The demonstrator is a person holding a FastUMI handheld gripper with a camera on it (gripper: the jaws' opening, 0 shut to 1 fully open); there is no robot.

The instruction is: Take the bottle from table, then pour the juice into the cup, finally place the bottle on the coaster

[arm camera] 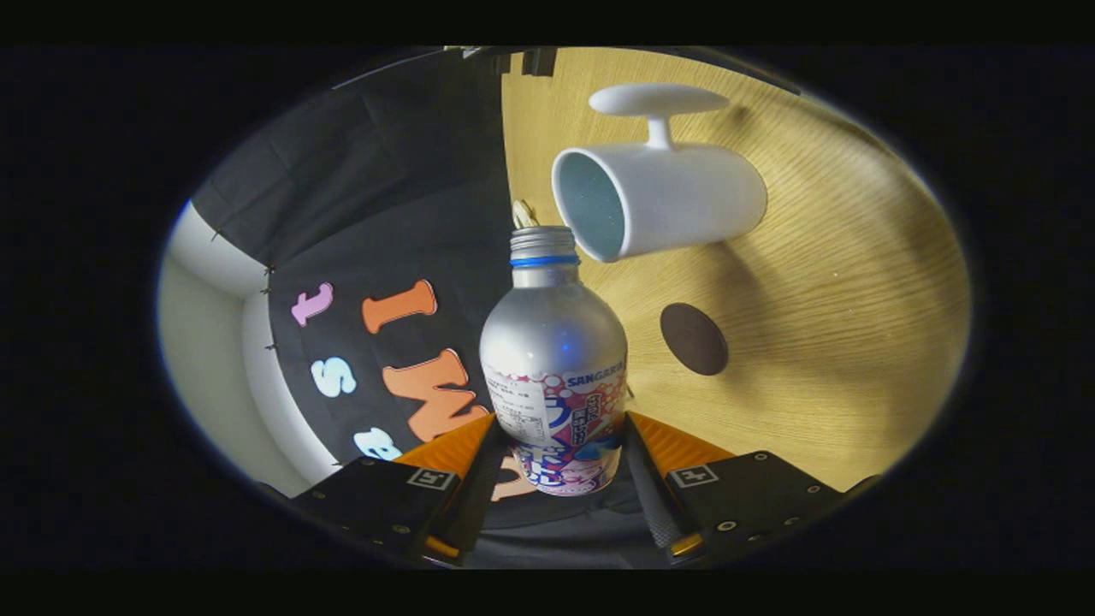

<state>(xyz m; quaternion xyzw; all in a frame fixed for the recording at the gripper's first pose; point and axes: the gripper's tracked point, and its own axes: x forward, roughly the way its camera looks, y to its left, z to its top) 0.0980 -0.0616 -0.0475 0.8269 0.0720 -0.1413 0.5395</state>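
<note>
A silver bottle with a printed label and a blue neck ring sits between my two fingers, and my gripper is shut on its lower body. The view is rolled sideways, so the bottle is tipped over. Its open mouth points toward the white cup, whose opening lies just beyond and beside the neck. A dark round coaster lies on the wooden table, beside the bottle's shoulder and nearer to me than the cup.
The booth's black cloth wall stands on the far side of the bottle from the table. A pale wall shows past the cloth. A small light object peeks out behind the bottle's mouth.
</note>
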